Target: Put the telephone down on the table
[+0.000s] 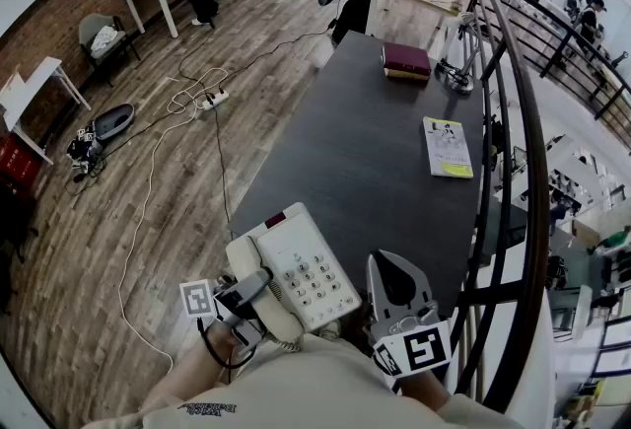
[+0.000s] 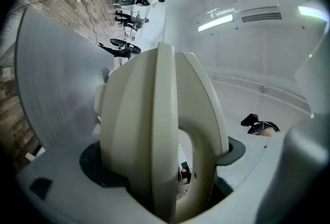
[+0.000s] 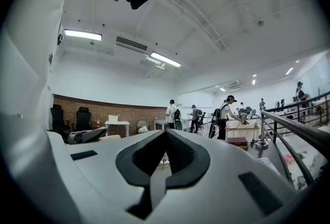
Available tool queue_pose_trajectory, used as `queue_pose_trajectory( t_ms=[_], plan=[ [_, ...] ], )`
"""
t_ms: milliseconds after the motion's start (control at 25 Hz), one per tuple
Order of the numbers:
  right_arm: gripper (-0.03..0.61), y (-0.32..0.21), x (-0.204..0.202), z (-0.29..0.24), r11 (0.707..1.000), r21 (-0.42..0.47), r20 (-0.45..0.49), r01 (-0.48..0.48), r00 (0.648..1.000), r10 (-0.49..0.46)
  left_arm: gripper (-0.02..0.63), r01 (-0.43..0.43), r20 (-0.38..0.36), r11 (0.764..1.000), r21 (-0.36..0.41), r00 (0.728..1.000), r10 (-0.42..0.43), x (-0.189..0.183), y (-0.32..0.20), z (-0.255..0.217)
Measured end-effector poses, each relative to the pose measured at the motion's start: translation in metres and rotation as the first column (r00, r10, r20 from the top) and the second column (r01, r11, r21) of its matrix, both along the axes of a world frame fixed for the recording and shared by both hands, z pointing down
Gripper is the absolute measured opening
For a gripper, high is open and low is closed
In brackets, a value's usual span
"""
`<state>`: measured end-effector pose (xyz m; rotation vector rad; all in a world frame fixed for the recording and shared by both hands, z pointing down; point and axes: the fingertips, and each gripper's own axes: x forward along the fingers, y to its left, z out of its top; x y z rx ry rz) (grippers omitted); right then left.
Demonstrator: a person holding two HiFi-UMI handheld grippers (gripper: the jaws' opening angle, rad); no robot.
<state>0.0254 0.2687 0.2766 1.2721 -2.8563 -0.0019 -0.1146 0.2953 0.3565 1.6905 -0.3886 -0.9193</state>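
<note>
Head view: we see a cream plastic push-button telephone [image 1: 306, 269] with a smooth rectangular body, a grid of pale keys and a small dark red window at its far edge. It sits at the near left corner of the long, matt dark grey desk [image 1: 365, 161]. Whether its base rests on the desk we cannot tell. Its curved cream handset [image 1: 258, 311] lies along the body's left side. The left claw [image 1: 251, 287] comes in from the near side and closes on the handset.

Farther along the desk lie a dark red hardback book [image 1: 406, 59] and, well apart from it, a thin booklet with a yellow-green edge [image 1: 447, 147]. A black tubular metal railing [image 1: 525, 121] runs along the desk's right side. A white cable [image 1: 148, 190] trails over the wood-plank floor [image 1: 108, 250].

Left gripper view: this view alone shows the handset end-on, a glossy ridged shell that fills the gap between the smooth grey jaws. The jaws stand wide, and both dark pads bear against the handset's sides. The keypad and the desk do not appear here.

Right gripper view: the right claw [image 3: 165, 138] has its jaws together, the dark pads meet along a seam, and nothing is held. Beyond them we see a brick wall [image 3: 118, 109], ceiling strip lights and standing people. In the head view this claw hovers just right of the telephone.
</note>
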Motion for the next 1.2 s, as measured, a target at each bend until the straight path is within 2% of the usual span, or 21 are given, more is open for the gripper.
queue_pose_trajectory(
  t_ms=[400, 600, 840, 1200],
  plan=[
    [0.002, -0.009, 0.023, 0.001, 1.0, 0.001, 0.017, -0.026, 1.0, 0.026, 0.48, -0.036, 0.015, 0.999, 0.015, 0.999, 0.036, 0.023, -0.01, -0.001],
    [0.002, -0.008, 0.032, 0.001, 0.999, 0.009, 0.025, -0.031, 0.999, 0.031, 0.48, -0.036, 0.007, 0.999, -0.001, 0.999, 0.036, 0.032, -0.012, 0.003],
    [0.002, -0.01, 0.043, 0.001, 0.999, 0.009, 0.029, -0.031, 0.999, 0.031, 0.48, -0.035, 0.04, 0.999, 0.001, 0.999, 0.035, 0.043, -0.015, 0.007],
    [0.002, -0.001, 0.063, 0.007, 1.0, -0.005, 0.042, -0.016, 0.999, 0.016, 0.48, -0.021, 0.027, 1.0, -0.02, 0.999, 0.022, 0.061, -0.005, 0.01]
  ],
)
